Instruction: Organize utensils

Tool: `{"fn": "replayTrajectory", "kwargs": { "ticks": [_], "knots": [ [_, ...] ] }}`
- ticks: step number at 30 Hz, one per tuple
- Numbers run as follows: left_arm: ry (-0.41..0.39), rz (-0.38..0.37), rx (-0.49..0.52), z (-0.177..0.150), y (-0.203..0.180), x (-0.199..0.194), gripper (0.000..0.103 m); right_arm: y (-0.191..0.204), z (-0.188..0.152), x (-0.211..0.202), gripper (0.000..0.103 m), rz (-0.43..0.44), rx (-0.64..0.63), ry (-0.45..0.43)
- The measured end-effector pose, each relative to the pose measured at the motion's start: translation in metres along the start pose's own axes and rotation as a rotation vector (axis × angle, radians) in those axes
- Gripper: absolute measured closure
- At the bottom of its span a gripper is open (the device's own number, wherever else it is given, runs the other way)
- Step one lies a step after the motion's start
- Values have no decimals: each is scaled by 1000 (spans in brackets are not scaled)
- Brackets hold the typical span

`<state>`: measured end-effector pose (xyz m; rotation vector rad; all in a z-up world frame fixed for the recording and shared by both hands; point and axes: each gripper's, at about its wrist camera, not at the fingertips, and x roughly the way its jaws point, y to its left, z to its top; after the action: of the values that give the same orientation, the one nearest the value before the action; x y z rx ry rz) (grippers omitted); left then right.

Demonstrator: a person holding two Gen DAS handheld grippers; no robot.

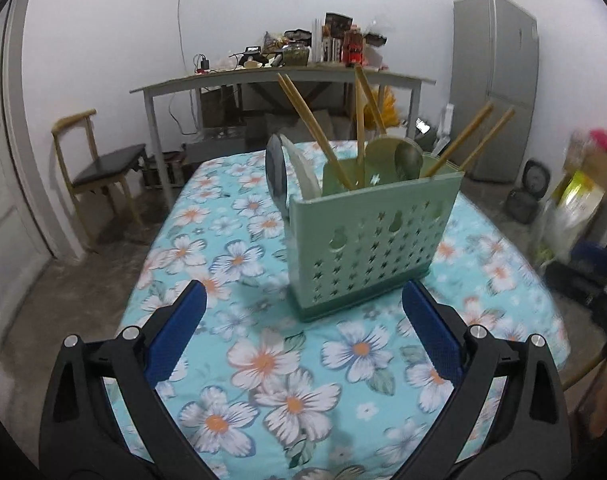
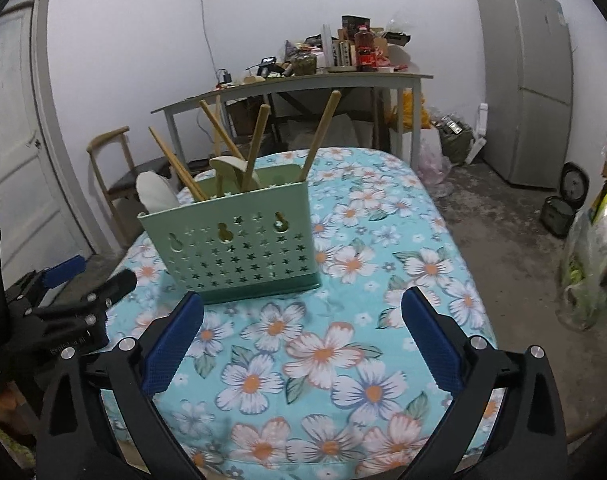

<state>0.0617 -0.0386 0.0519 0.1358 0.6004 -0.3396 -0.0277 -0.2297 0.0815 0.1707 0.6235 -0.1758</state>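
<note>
While both tools hang low over the near part of the desk (image 1: 263, 364), the caddy (image 1: 367, 236) stands upright just beyond the left tool (image 1: 303, 312), slightly right of its centre line; from the right tool (image 2: 303, 312) it is seen ahead and to the left. Chopsticks (image 1: 315, 132) and spoons (image 1: 407, 160) stand slanting in it, handles fanned upward. Both tools are spread wide, nothing between the blue pads, angled down toward the cloth. The left tool is judged nearer.
</note>
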Motion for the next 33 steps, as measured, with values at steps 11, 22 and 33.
{"fn": "replayTrajectory", "kwargs": {
  "ticks": [11, 22, 33],
  "knots": [
    [58, 59, 35, -3, -22, -1, 8, -13, 1, 0, 7, -150, 3, 18],
    [77, 97, -133, -10, -17, 1, 8, -19, 1, 1, 7, -125, -29, 30],
    [88, 152, -129, -13, -16, 0, 8, -26, -6, 1, 7, -91, -50, 47]
  ]
}}
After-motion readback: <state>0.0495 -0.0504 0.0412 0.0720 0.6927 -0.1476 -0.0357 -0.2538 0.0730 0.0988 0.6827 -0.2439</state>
